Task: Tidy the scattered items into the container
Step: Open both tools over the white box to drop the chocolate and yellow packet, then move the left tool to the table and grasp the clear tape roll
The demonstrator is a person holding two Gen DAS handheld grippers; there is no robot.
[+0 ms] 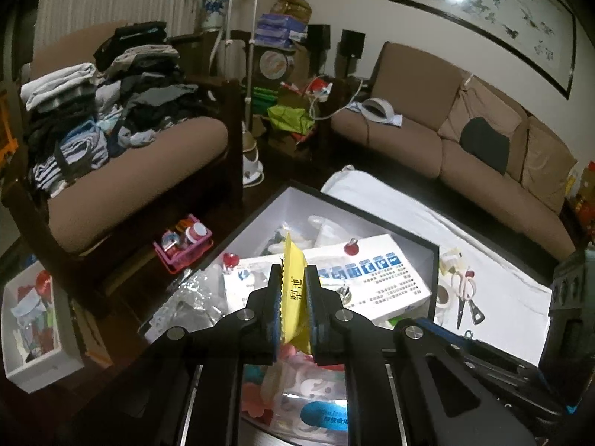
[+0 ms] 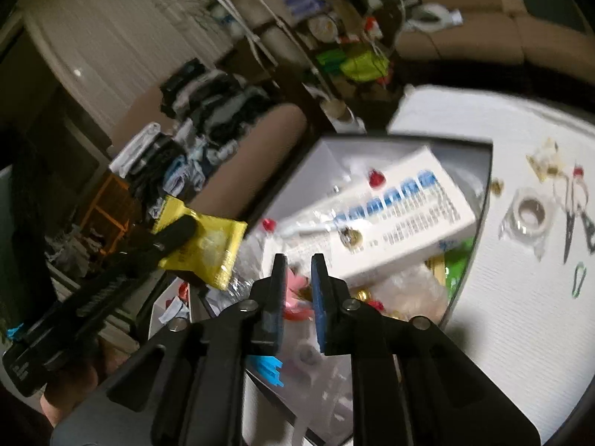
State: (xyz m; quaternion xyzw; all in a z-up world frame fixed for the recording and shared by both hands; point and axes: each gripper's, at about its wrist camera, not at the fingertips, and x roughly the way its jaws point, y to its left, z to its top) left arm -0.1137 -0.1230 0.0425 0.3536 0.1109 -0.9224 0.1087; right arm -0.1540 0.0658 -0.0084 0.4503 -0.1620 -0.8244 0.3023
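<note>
Dropping: yellow sachet (image 1: 293, 290) sits between the fingers of the left claw (image 1: 293, 278), over the box (image 1: 260, 219).
Left claw: part spread; in the left view its pads look just apart from the sachet, so no firm pinch; whether a pad touches it, cannot tell.
Right claw (image 2: 297, 271): spread, nothing between its fingers; hovers over the near end of the box (image 2: 483, 193).
Sachet from right view: hangs at the left claw tip (image 2: 178, 234), over the box's left edge, not yet lying inside (image 2: 208, 249).
Box contents: white carton (image 1: 372, 278), clear bags, red-capped bits, pink and blue pieces; fairly full.
Left on surface (image 2: 483, 334): tape roll (image 2: 530, 212), scissors (image 2: 572, 215), green clip (image 2: 579, 278), small gold bits near the top right; all beside the box, outside it.
Progress: judged well over halfway; most items are in, a handful remain on the white surface.
Next: likely let the sachet fall, then fetch the tape roll and scissors.
Blur: right view is smeared, so small pieces are hard to name.
</note>
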